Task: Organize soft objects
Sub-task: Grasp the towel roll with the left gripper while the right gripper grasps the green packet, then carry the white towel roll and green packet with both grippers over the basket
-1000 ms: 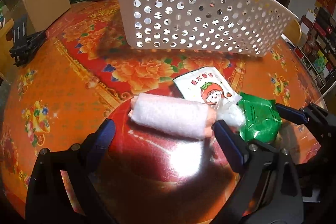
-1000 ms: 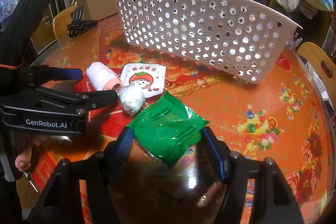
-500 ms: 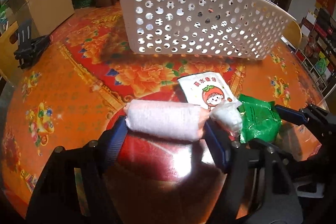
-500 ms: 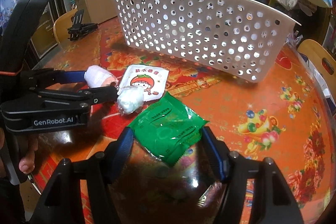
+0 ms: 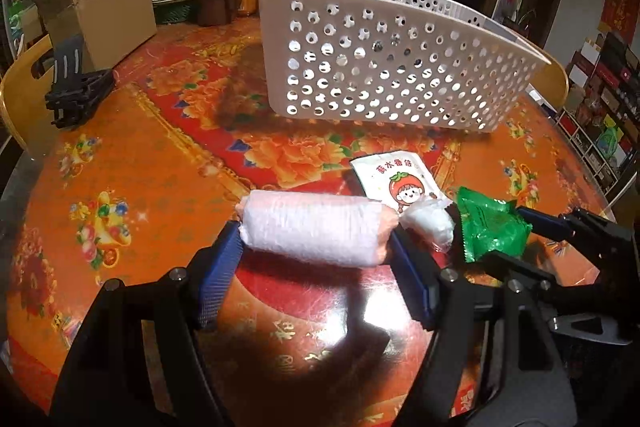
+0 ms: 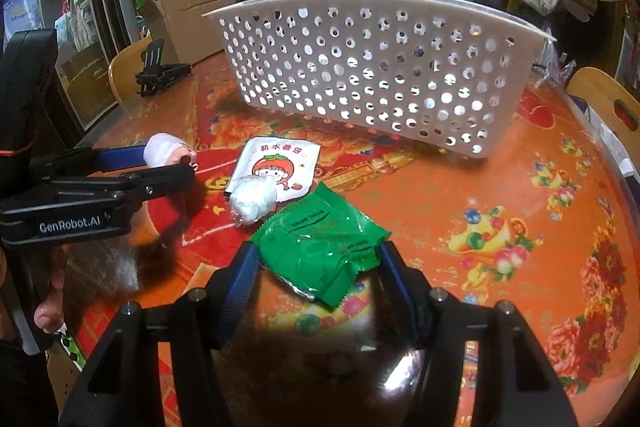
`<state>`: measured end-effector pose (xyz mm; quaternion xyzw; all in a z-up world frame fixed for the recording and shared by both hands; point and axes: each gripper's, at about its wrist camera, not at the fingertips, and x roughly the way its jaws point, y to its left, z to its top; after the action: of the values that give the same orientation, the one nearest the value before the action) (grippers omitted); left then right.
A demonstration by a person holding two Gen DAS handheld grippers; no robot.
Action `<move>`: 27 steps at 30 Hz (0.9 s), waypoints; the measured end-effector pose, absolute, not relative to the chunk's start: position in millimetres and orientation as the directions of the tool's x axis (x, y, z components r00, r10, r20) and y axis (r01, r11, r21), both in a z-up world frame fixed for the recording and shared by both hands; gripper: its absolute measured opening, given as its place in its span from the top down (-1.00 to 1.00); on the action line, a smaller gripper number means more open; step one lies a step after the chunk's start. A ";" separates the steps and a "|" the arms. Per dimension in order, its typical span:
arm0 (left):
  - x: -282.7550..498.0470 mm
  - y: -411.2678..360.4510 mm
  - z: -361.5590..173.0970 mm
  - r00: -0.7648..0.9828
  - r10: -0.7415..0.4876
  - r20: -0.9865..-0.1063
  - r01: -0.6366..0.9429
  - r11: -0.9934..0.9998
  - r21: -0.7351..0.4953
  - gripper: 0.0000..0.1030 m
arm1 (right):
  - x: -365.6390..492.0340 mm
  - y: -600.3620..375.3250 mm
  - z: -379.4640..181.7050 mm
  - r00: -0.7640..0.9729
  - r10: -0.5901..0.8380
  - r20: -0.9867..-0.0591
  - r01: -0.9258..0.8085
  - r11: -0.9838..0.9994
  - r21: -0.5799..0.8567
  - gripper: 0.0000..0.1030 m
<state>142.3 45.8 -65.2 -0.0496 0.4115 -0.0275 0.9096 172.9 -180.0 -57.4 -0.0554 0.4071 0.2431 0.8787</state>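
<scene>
My left gripper (image 5: 316,247) is shut on a white-wrapped pink roll (image 5: 312,231), one pad on each end, and holds it just off the red flowered table (image 5: 160,163). In the right wrist view the left gripper (image 6: 170,161) carries the roll (image 6: 162,149) at far left. The jaws of my right gripper (image 6: 318,259) are closing on a green packet (image 6: 320,251), both pads against its sides. Between the two lie a white tomato-face sachet (image 5: 400,183) and a small white wad in clear wrap (image 5: 428,227). A white perforated basket (image 5: 400,75) stands behind them.
A cardboard box (image 5: 100,7) and a black folding stand (image 5: 72,95) sit at the table's far left. Yellow chair backs (image 6: 608,103) rise past the table edge. Jars, bags and metal containers crowd the space behind the basket. A hand (image 6: 48,307) grips the left handle.
The left jaws came in onto the ends of the roll and raised it off the table. The right jaws narrowed around the green packet, which now bulges a little.
</scene>
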 end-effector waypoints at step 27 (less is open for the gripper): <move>114.9 25.0 -1.6 0.727 -0.122 -0.675 0.056 0.991 -0.119 -0.36 | 142.7 -233.0 16.8 0.697 0.368 -0.615 -0.417 0.906 0.069 -0.19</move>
<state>114.9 25.0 -1.6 -0.0449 0.3660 -0.0481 0.9283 142.7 -233.0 16.8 -0.0378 0.3255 0.2131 0.9204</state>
